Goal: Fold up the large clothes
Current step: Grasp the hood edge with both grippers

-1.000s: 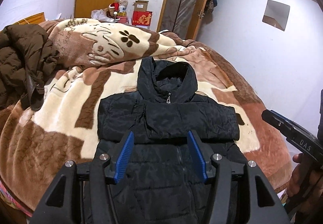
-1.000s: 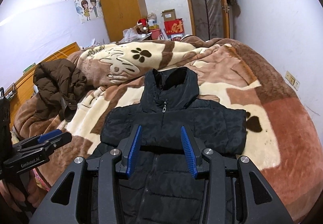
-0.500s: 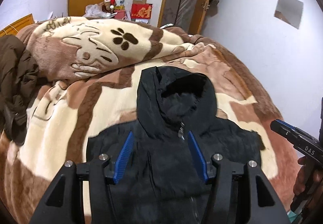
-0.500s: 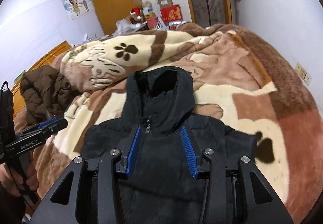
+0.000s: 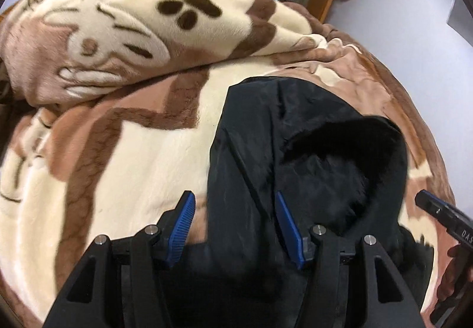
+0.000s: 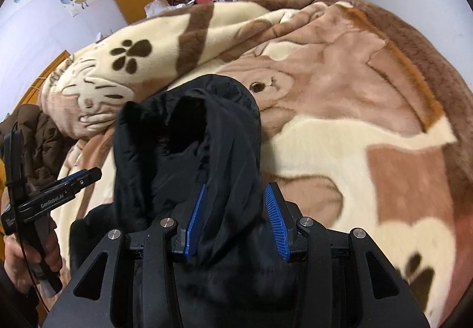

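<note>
jacket (image 5: pixel 310 156): black, hooded, flat on the bed's blanket (image 5: pixel 124 150), hood at far end, body running near under both cameras
hood (image 6: pixel 189 133): mouth gaping up, the bulky bit, likely next to tuck in
left tongs (image 5: pixel 235 226): pads apart, nothing pinched; they straddle the hood's left edge, blanket under the left pad
right tongs (image 6: pixel 235 220): pads apart, hood's right side sits between them, no squeeze visible
why: one tool per hood side, so a grab on both would turn it over evenly
brown coat (image 6: pixel 38 144): heaped far left on the bed, clear of the job
</note>
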